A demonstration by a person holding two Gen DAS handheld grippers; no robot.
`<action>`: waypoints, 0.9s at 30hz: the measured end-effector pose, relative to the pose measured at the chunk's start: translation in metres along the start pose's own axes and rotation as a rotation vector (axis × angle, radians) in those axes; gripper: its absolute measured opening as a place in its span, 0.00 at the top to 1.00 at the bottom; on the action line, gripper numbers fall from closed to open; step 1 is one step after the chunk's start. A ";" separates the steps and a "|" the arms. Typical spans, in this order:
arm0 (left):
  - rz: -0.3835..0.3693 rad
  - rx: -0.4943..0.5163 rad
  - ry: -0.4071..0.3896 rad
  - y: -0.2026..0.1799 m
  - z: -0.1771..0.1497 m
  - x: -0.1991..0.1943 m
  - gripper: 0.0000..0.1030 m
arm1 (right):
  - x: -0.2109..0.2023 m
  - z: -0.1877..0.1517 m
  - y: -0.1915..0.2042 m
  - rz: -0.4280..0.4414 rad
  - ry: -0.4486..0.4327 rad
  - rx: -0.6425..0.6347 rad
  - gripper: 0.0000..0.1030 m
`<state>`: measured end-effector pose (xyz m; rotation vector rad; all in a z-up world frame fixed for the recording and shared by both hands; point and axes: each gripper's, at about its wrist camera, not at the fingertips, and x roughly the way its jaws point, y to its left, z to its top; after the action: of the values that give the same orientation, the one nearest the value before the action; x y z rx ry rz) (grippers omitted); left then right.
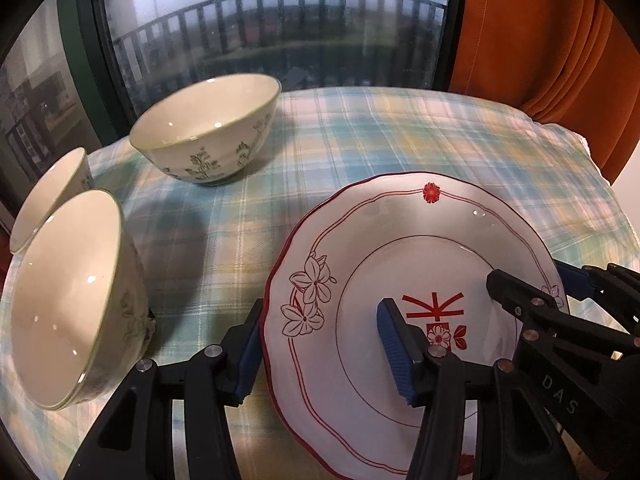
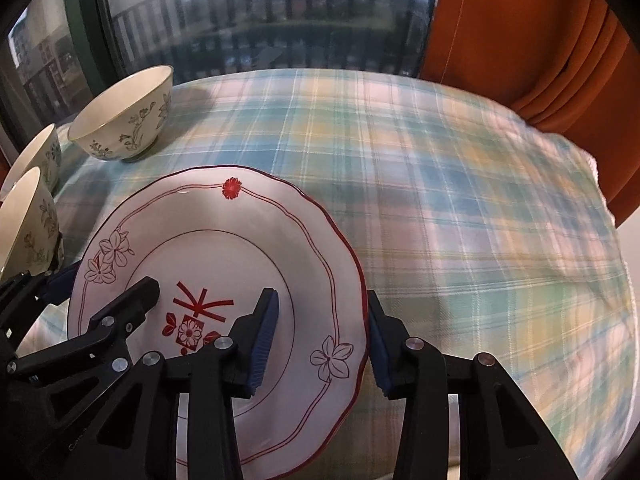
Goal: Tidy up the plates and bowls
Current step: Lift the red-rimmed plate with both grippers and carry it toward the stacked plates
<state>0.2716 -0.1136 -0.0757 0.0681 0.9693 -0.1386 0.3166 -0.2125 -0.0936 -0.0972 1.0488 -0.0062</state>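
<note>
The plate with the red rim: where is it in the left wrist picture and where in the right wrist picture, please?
Left wrist view: the plate fills the lower right, its left rim between the left gripper fingers.
Right wrist view: the plate fills the lower left, its right rim between the right gripper fingers.
Shared landmark: the red flower on the plate's far rim.

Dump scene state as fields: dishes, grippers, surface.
plate: one, white, red trim; resting or lifted unclear
far bowl: floral, upright, beyond the plate to its left
near bowl: floral, upright, left of plate
edge bowl: just behind near bowl, partly cut off
stacking: none
left gripper: astride plate's left rim, grip unclear
right gripper: astride plate's right rim, grip unclear
surface: plaid tablecloth
backdrop: orange curtain
</note>
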 end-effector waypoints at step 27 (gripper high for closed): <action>0.010 0.044 -0.227 -0.014 -0.037 -0.119 0.46 | -0.130 -0.051 0.001 -0.022 -0.202 0.034 0.56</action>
<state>0.1722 -0.1129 0.0018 0.0956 0.7397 -0.1552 0.2077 -0.2089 -0.0063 -0.0772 0.8458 -0.0335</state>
